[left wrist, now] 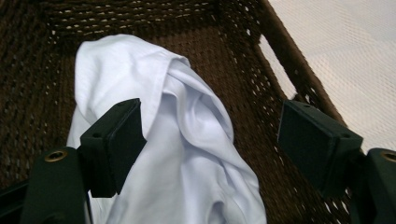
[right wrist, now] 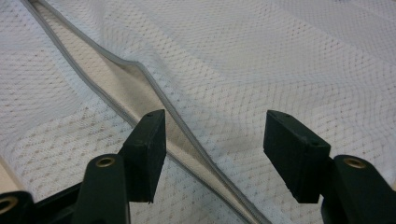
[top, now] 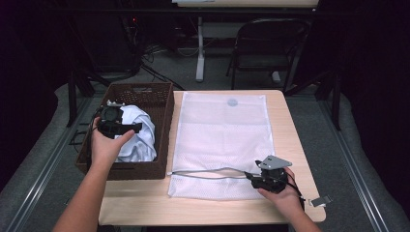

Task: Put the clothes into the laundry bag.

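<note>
On the wooden bench [top: 290, 145] a brown wicker basket [top: 164, 121] stands at the left, and a white mesh laundry bag [top: 222, 140] lies flat just beside it, covering most of the bench top. A crumpled white garment [top: 140, 133] sits inside the basket, heaped toward its right wall.

The left claw [top: 126, 126] hangs over the basket, held in the person's left hand [top: 106, 145]. In the left gripper view its jaws stand wide apart and released: the white garment [left wrist: 177, 154] lies below and between them, its folds rising toward the left pad [left wrist: 116, 144], while the right pad [left wrist: 317, 140] stands clear against the basket's woven wall [left wrist: 224, 60]. Whether the left pad touches the cloth I cannot tell; nothing is pinched between the two.

The right claw [top: 247, 175] rests low at the near right of the laundry bag, in the person's right hand [top: 285, 195], pointing left along the bag's near edge. In the right gripper view its jaws are also apart and released, hovering just over the mesh [right wrist: 280, 70]. The bag's grey zipper edge [right wrist: 187, 126] runs diagonally between the pads, and the opening gapes slightly, showing the lower layer inside. In the high view that grey edge [top: 203, 172] curves leftward from the claw across the bag's near part.

A small grey clip-like piece [top: 320, 200] lies on the bench near the right hand.
</note>
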`<state>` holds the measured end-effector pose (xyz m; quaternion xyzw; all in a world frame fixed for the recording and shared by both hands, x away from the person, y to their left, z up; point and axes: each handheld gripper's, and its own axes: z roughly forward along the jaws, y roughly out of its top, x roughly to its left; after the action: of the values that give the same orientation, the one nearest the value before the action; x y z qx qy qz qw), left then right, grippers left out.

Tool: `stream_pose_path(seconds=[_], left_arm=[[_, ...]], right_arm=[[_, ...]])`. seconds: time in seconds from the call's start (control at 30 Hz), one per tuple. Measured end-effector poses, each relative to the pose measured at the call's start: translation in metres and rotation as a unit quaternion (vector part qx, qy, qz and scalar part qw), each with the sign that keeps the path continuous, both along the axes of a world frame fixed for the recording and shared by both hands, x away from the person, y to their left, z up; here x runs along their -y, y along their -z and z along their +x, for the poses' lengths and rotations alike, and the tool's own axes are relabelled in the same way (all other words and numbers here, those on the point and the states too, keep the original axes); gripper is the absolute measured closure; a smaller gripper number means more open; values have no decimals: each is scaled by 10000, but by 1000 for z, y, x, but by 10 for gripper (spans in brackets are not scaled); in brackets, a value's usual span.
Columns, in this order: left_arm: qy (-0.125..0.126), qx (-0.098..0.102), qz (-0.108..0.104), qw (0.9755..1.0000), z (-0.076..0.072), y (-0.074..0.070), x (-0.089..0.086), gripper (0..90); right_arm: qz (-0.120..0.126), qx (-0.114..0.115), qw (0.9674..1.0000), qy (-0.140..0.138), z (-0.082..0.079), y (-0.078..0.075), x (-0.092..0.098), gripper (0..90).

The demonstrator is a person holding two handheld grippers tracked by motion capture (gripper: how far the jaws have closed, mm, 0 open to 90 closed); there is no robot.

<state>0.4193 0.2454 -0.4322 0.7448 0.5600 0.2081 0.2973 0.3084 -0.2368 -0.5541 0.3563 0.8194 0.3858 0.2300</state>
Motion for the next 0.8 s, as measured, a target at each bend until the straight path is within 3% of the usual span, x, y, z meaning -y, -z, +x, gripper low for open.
stream_pose_path(seconds=[0.37, 0.47, 0.8], left_arm=[[-217, -328, 122, 9991, 25, 7, -2, 226], [-278, -460, 1, 9986, 31, 10, -5, 227], [-442, -696, 30, 9966, 46, 19, -12, 226]], right_arm=[[5, -2, 10000, -17, 0, 0, 0, 394], [12, -20, 10000, -13, 0, 0, 0, 394], [-10, -23, 10000, -43, 0, 0, -1, 393]])
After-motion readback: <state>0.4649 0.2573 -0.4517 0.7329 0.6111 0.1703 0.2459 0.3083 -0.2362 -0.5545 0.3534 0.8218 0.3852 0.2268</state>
